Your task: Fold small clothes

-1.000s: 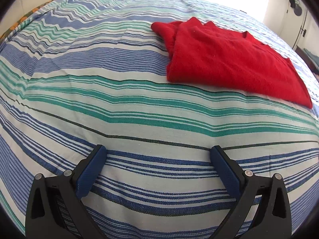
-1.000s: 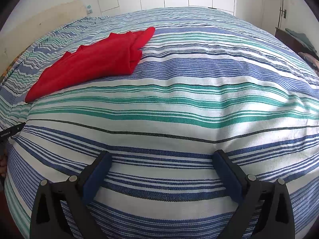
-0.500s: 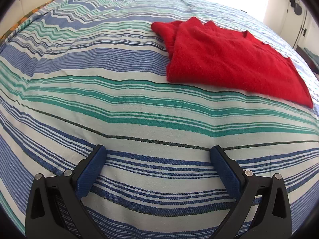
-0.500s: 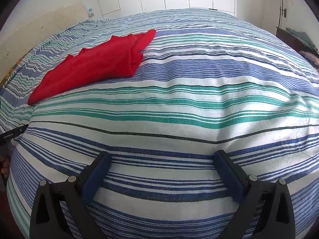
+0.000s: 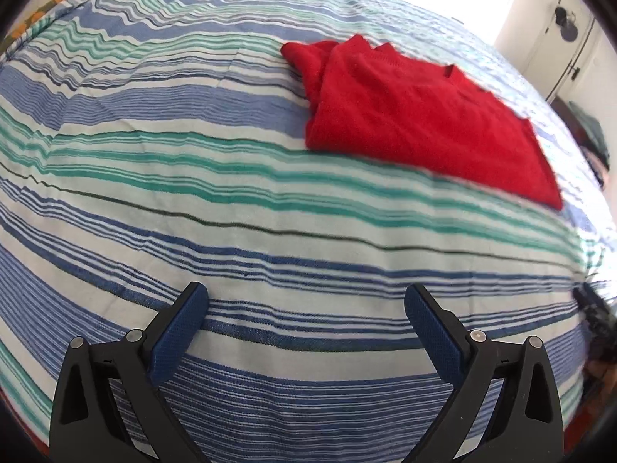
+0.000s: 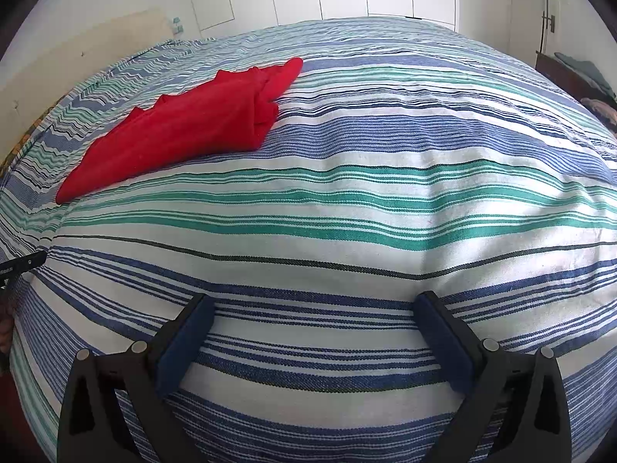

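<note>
Left wrist view: the red knit top (image 5: 420,119) lies folded on the striped bed (image 5: 193,200), far right of the left tongs (image 5: 304,308), which gape empty like the right tongs (image 6: 314,316). It looks soft, light and floppy; I'd pinch its near corners.

Folded red garment (image 5: 416,123) flat on bedspread (image 5: 231,177)

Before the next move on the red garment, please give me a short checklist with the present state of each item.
1. Left gripper open and holding nothing: ok.
2. Right gripper open and holding nothing: ok.
3. Red garment lies on the striped bedspread, visible in both views: ok.
4. No gripper touches the garment: ok.
5. Garment already folded over: ok; neatly finished: cannot tell.
</note>
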`<state>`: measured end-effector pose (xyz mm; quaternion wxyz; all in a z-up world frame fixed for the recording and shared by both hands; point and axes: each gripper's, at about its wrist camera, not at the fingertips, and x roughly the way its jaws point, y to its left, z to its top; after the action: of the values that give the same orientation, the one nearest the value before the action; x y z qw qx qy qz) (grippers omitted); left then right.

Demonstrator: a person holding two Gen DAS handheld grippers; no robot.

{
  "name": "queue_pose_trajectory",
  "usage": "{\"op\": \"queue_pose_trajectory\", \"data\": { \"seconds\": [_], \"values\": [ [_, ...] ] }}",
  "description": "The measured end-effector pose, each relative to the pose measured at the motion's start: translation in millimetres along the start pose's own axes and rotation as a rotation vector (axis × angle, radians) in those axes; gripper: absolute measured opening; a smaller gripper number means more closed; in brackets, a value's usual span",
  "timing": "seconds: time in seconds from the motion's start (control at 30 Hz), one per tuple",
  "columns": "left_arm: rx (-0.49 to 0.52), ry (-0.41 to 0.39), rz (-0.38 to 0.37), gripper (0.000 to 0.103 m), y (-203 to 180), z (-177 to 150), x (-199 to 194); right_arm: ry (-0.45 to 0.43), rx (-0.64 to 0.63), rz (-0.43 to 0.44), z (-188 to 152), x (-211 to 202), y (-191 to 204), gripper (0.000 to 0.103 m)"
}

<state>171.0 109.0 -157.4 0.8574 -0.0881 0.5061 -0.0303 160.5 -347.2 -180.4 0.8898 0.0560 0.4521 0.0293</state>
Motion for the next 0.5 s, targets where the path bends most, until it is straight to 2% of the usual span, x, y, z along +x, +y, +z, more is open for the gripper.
{"op": "queue_pose_trajectory", "data": {
  "seconds": [0.13,0.23,0.33,0.4,0.43,0.5],
  "values": [
    [-0.142,-0.065,-0.146,0.101,14.2,59.8,-12.6,0.001,-0.001,-0.001,-0.3,0.0,0.3,0.103],
    [-0.235,-0.061,-0.218,0.101,23.7,108.4,10.0,0.001,-0.002,-0.002,-0.4,-0.2,0.6,0.103],
    [-0.289,-0.004,-0.169,0.100,29.8,138.0,52.8,0.003,-0.004,-0.005,-0.6,0.1,1.0,0.103],
    [-0.304,0.020,-0.153,0.095,28.8,145.4,74.3,0.005,-0.006,-0.008,-0.6,0.3,1.3,0.103],
    [-0.309,0.033,-0.167,0.085,26.4,146.2,82.2,0.006,-0.007,-0.010,-0.6,0.4,1.7,0.103],
    [-0.299,0.074,-0.226,0.054,18.1,146.4,93.7,0.007,-0.011,-0.015,-0.7,0.8,2.2,0.103]
  ]
}}
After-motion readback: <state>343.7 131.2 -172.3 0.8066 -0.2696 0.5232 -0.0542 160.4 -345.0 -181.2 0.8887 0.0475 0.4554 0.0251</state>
